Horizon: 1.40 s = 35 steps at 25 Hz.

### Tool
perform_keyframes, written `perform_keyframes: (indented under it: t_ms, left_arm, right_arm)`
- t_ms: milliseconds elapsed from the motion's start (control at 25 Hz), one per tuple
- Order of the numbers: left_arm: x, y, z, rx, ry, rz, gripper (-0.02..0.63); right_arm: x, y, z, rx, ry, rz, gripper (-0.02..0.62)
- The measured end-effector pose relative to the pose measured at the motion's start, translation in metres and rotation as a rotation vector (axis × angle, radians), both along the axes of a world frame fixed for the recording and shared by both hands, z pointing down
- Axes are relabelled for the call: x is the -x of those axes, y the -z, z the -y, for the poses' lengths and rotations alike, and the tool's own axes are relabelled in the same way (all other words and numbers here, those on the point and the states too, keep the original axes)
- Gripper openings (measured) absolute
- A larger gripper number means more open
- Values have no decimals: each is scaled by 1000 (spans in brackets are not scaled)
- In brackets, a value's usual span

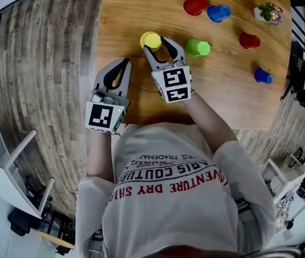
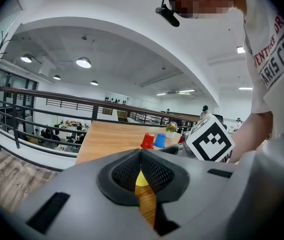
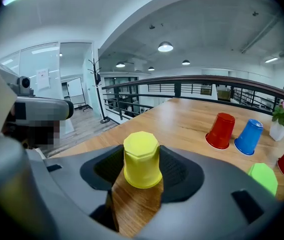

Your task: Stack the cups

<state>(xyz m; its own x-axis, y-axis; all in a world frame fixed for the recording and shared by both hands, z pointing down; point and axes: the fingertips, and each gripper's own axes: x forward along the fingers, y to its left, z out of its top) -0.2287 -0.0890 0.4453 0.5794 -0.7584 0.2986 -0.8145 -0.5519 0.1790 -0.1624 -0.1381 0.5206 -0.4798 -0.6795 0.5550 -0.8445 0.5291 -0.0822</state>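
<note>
**Student:** In the head view, what does the right gripper (image 1: pixel 157 43) hold, and why that way?

**Tutor:** Its two jaws flank the upturned yellow plastic cup (image 3: pixel 142 159), which stands mouth-down on the front-left part of the brown wooden table (image 1: pixel 141 9). The pads lie against opposite sides of the cup's wall with no gap showing, so the gripper reads as clenched on the cup. The rim rests on the wood; the cup is not yet lifted. A sideways grasp probably suits a light, tapered cup, since it can then be raised straight up and lowered over another.

**Student:** And the left gripper (image 1: pixel 124 63)?

**Tutor:** Its jaws are together with nothing between them. It hangs over the table's near-left edge, just beside the right gripper and apart from every cup. It is presumably placed there so as not to obstruct.

**Student:** Where might the yellow cup go?

**Tutor:** The nearest partner is the upturned green plastic cup (image 1: pixel 197 47), just to the right of the right gripper. Farther back, a red plastic cup (image 1: pixel 195 6) and a blue plastic cup (image 1: pixel 218 13) stand close together. A second red cup (image 1: pixel 249 40) and a second blue cup (image 1: pixel 262 76) stand apart at the right, near a small white pot of flowers (image 1: pixel 269 12). All six cups are mouth-down and separate, so the stacking appears to be at its first step.
</note>
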Motion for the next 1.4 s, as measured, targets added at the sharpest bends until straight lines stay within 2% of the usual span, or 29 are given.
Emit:
perform_keyframes:
  t_ms: [240, 600, 1000, 1400]
  left_arm:
    - [-5, 0, 0, 0, -23, 8, 17]
    - [-31, -5, -4, 11, -93, 9, 17]
    - [-50, -9, -10, 23, -153, 29, 17]
    - [-57, -15, -16, 40, -186, 27, 17]
  right_arm:
    - [-6, 9, -3, -11, -36, 20, 233]
    - [-51, 8, -11, -38, -193, -9, 233]
    - [-82, 3, -10, -40, -318, -29, 235]
    - [-85, -1, -7, -55, -368, -31, 235]
